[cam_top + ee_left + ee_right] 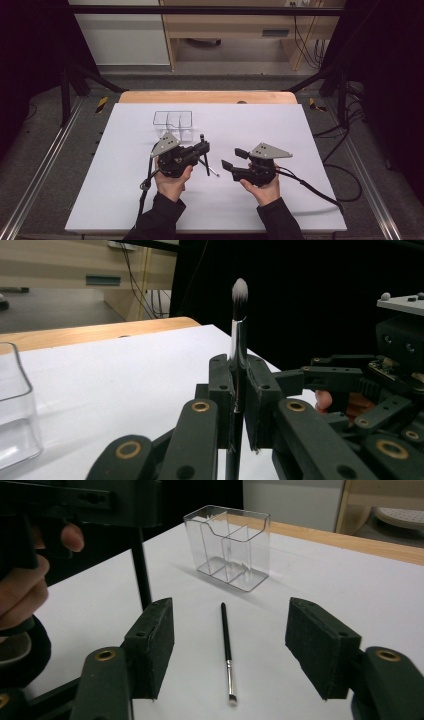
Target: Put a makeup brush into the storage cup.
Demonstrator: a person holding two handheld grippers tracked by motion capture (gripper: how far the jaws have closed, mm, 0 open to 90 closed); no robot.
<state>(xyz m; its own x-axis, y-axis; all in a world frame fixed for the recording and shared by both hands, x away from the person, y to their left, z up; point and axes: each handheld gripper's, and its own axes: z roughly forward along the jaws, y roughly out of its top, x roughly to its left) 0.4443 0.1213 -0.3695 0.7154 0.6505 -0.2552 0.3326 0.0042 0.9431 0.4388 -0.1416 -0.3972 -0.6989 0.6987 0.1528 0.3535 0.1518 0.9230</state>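
Counting two brushes (227, 650), one organizer (230, 547).

Grey floor (45, 150), wooden desk (240, 25) behind, dark surroundings.

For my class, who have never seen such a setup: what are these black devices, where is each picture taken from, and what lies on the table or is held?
A person holds a hand-operated tool with two-jaw tongs in each hand. One picture comes from a fixed camera above the table; the other two come from cameras riding on each tool, looking along its jaws. The left tongs are shut on a makeup brush, its bristles pointing up. The right tongs are open and hold nothing. On the white sheet lie a second, thinner brush and a clear plastic organizer with compartments.
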